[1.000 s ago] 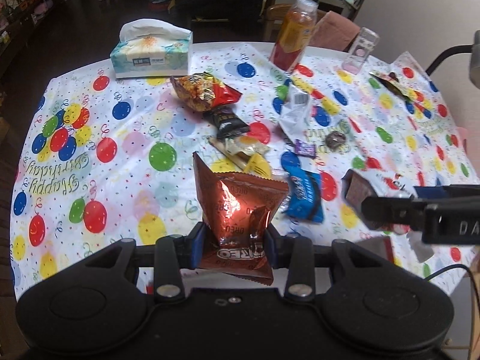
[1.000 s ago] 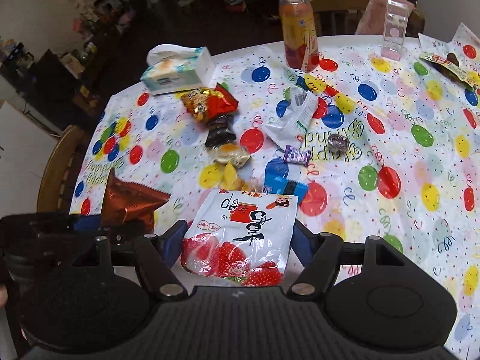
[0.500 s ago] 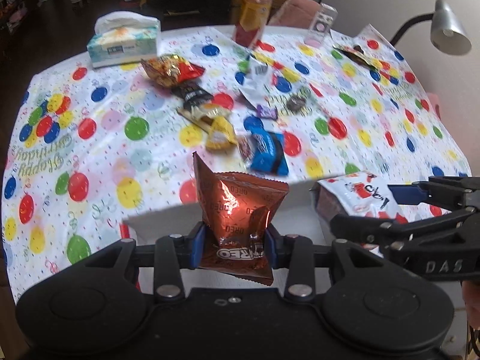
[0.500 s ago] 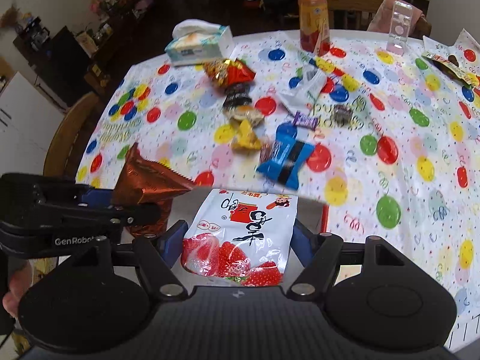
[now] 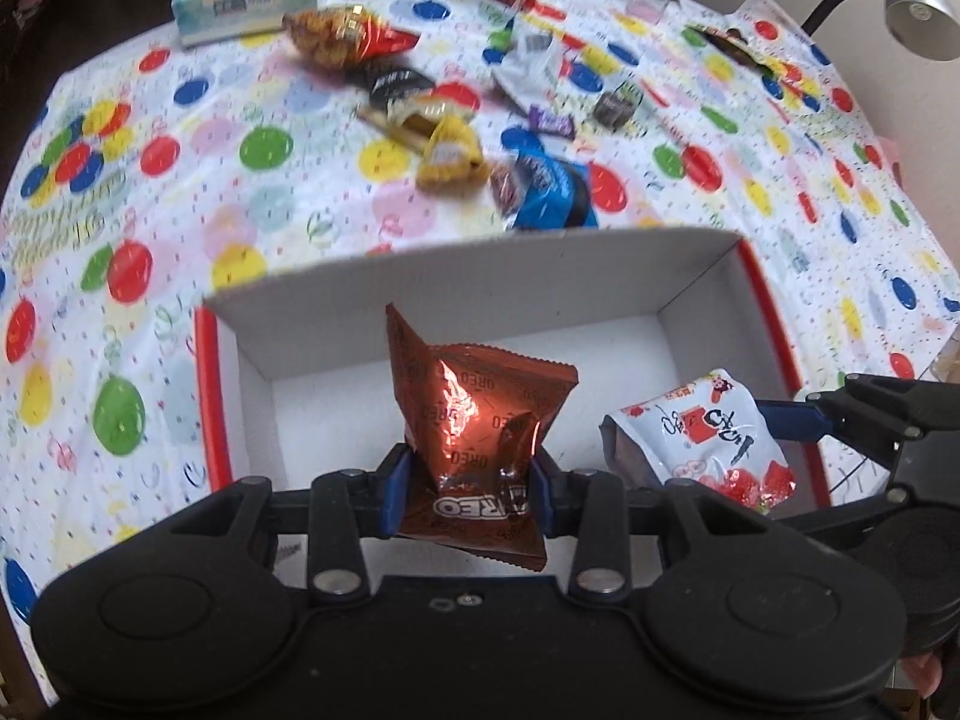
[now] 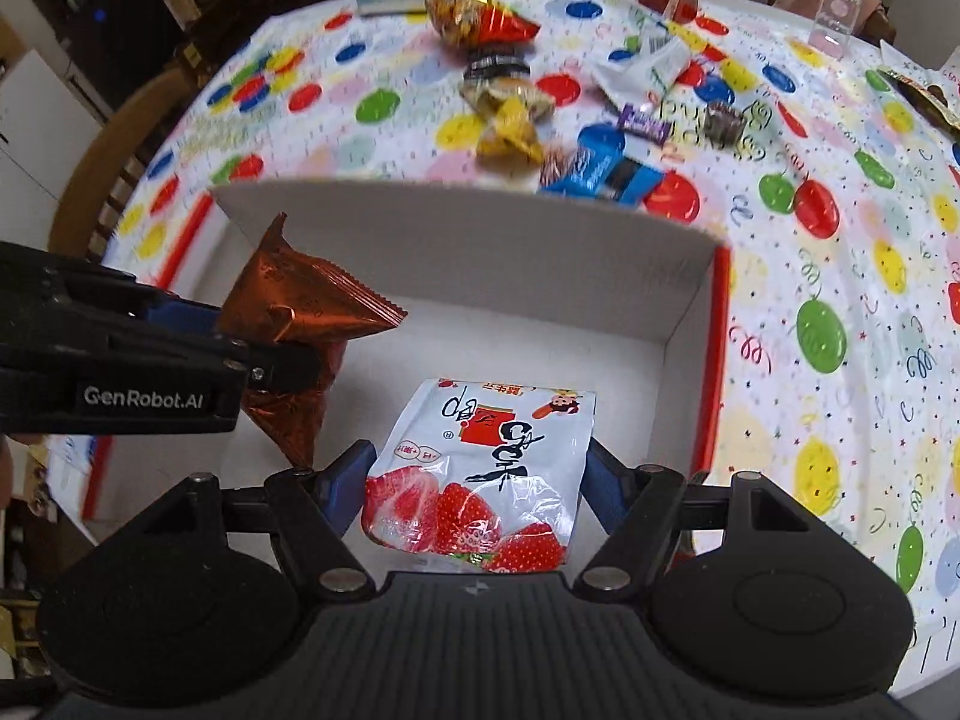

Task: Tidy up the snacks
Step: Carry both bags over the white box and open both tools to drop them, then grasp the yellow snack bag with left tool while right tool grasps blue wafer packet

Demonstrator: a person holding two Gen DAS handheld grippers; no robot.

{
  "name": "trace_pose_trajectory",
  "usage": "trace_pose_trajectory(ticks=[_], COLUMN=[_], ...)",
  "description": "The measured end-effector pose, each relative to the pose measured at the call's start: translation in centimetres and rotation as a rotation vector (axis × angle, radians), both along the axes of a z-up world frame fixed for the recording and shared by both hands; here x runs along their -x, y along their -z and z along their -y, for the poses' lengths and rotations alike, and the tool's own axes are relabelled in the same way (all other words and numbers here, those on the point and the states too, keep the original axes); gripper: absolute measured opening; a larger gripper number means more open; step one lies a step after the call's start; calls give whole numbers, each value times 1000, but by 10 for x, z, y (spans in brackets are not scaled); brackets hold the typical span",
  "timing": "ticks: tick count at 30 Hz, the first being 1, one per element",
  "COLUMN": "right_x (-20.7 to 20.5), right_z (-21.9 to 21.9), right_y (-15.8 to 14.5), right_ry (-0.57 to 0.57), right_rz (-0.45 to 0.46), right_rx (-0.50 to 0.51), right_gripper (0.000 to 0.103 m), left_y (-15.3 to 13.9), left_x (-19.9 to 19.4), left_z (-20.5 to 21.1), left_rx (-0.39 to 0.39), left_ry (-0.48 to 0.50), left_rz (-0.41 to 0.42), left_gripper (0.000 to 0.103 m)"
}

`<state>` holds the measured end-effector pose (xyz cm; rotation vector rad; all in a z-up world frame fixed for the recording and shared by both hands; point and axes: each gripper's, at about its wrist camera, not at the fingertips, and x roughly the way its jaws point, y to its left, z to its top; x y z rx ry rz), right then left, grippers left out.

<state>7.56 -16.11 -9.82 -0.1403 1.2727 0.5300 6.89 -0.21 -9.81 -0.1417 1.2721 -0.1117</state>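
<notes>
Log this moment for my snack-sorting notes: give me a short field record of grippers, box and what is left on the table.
left gripper: shut on brown Oreo packet, above box
right gripper: shut on strawberry candy bag, above box
white box: open, nothing lying inside
remaining on table: blue Oreo pack, yellow wrapped snack, red chip bag
</notes>
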Motion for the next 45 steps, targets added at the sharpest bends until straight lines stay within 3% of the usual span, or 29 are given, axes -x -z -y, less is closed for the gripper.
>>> trace_pose_trajectory(ticks=[11,23,28,45], right_x=[4,6,5,-25], right_z=[-7,-5,2,33], right_y=[27,7,-8,-79], right_ry=[-20,-57,-55,19], right_rz=[-12,38,43,171], right_rx=[55,46,19,-85], right_gripper=[73,72,72,73], left_y=[37,45,33,-48], left_x=[4,4,8,-3], left_z=[7,6,3,5], left_rx=[-4,15,7,5], left_ry=[-11,-17,-12,6], left_rz=[-78,-111,-89,130], left_gripper=[37,41,53,65])
